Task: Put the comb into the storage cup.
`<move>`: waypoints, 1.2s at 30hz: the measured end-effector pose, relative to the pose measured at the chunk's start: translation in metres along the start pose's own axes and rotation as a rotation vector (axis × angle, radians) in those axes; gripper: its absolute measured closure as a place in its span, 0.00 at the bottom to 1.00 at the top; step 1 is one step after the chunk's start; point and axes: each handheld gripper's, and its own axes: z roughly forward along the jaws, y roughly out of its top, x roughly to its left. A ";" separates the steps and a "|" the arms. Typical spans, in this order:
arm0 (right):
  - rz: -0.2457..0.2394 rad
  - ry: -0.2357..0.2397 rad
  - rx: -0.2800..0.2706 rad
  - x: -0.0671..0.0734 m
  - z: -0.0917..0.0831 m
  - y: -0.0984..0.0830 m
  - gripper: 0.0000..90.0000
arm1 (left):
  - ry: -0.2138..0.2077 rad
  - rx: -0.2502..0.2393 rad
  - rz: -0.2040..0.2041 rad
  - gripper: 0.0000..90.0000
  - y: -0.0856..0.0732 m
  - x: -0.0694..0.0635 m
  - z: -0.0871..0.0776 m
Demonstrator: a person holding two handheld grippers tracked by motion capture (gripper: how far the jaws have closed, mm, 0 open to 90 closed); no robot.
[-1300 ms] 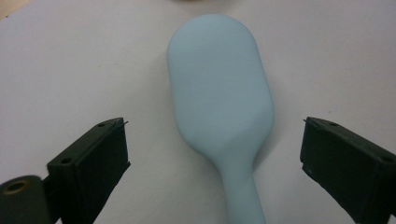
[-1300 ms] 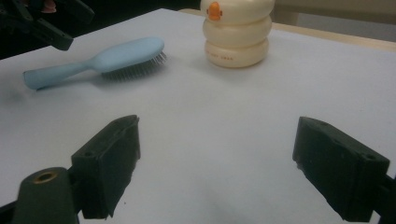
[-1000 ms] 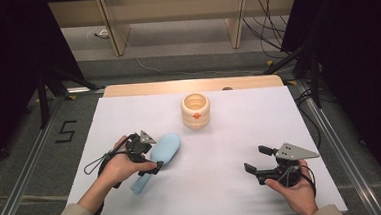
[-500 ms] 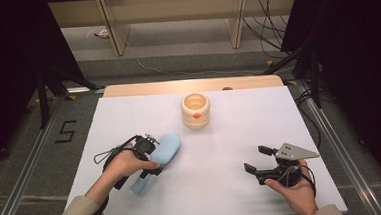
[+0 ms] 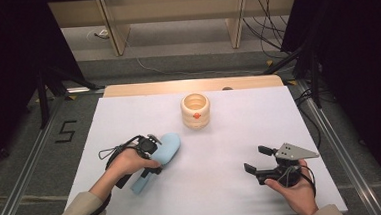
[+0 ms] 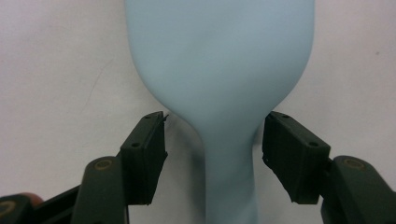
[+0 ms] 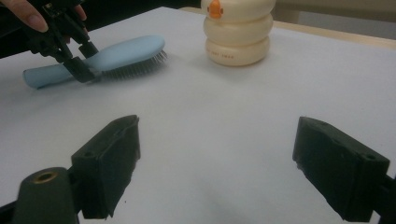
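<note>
Between the left gripper's (image 6: 212,140) jaws lies the neck of a pale blue hairbrush (image 6: 219,70), where the handle widens into the head. Those jaws have just been closing: they stand about half open, one on either side of the neck, with a sliver of white tabletop (image 6: 60,70) showing beside each pad, so they bracket the brush without pressing on it yet. A second ago the same gripper was held a little higher over the brush with its jaws wider; since then the hand has sunk onto it and the brush itself has not shifted.

Seen from above, the hairbrush (image 5: 157,157) lies bristles down on the left half of the tabletop, head pointing toward the far side and handle toward the person, with the left gripper (image 5: 148,149) over its middle. From the right gripper view the bristles rest on the surface.

My reading is that a grasp on the neck is nearly made; the jaws need only close a little further.

Out to the right, the right gripper (image 5: 257,161) sits idle near the front edge, jaws wide apart and holding nothing. A cream ribbed cup (image 5: 195,110) with an orange mark stands toward the back, well apart from both.
</note>
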 end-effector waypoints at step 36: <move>0.002 0.005 0.014 -0.001 0.000 -0.001 0.18 | 0.024 0.058 -0.007 0.73 0.006 -0.007 0.002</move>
